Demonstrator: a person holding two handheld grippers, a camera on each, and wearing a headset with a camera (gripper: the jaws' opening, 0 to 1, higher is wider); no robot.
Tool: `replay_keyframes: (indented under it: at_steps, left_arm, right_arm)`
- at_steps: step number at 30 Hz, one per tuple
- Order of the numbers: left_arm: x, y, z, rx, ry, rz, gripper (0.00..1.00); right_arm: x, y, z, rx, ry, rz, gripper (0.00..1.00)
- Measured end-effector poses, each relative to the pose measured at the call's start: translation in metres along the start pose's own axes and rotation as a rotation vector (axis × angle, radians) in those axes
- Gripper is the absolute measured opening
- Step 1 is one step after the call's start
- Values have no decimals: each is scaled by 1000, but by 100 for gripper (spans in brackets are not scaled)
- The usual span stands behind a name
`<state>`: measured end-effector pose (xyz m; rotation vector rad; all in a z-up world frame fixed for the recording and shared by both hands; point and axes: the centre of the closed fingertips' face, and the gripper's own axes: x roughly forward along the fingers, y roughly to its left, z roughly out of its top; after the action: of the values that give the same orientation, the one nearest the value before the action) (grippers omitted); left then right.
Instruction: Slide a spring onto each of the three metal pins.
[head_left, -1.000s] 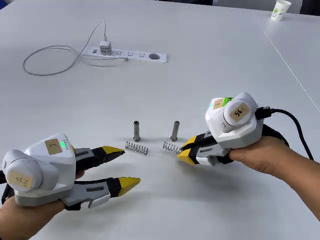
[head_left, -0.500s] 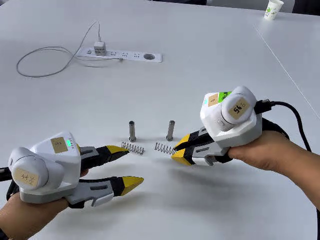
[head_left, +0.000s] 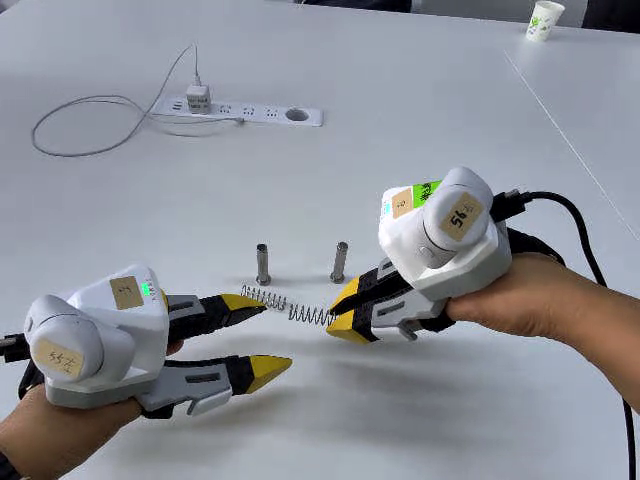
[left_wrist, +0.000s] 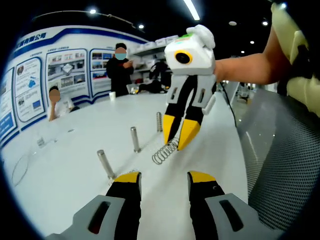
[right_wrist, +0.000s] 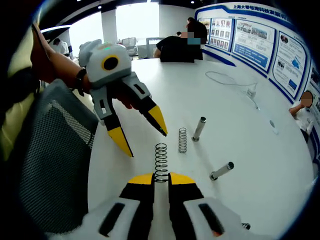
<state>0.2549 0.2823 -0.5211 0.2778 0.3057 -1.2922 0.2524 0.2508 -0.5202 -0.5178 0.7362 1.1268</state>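
one thin coiled steel spring (head_left: 311, 314) is pinched by one end between the pressed-together yellow-tipped jaws of the right gripper (head_left: 340, 311), just in front of a short upright grey metal pin (head_left: 339, 262) on the white table (head_left: 420, 130); its free end seems to touch the tabletop, though that is hard to tell. the left gripper (head_left: 275, 333) sits low with its jaws spread, a second coiled spring (head_left: 262, 296) lying just beside its upper jaw tip, before a second upright pin (head_left: 263, 264).

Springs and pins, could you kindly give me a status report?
Right gripper shut on one spring. Left gripper open, second spring on table. Three pins bare. Nothing in the way.
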Motion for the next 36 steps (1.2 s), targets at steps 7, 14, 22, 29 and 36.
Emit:
replay_keyframes:
  at_steps: [7, 14, 22, 29, 36]
  left_arm:
    - [2, -7, 4, 23, -2, -29, 33]
    - [4, -14, 4, 57, 3, -53, 26]
    - [6, -20, 4, 97, 5, -72, 19]
    - [6, -21, 2, 109, 13, -75, 13]
    - [6, -19, 1, 108, 15, -71, 12]
  right_arm:
    - [2, 11, 2, -43, 28, 41, 12]
    - [3, 18, 1, -69, 50, 67, 12]
    - [5, 24, 0, -86, 70, 88, 12]
    - [3, 27, 1, -90, 74, 97, 12]
    - [-3, 27, 11, -82, 41, 98, 12]
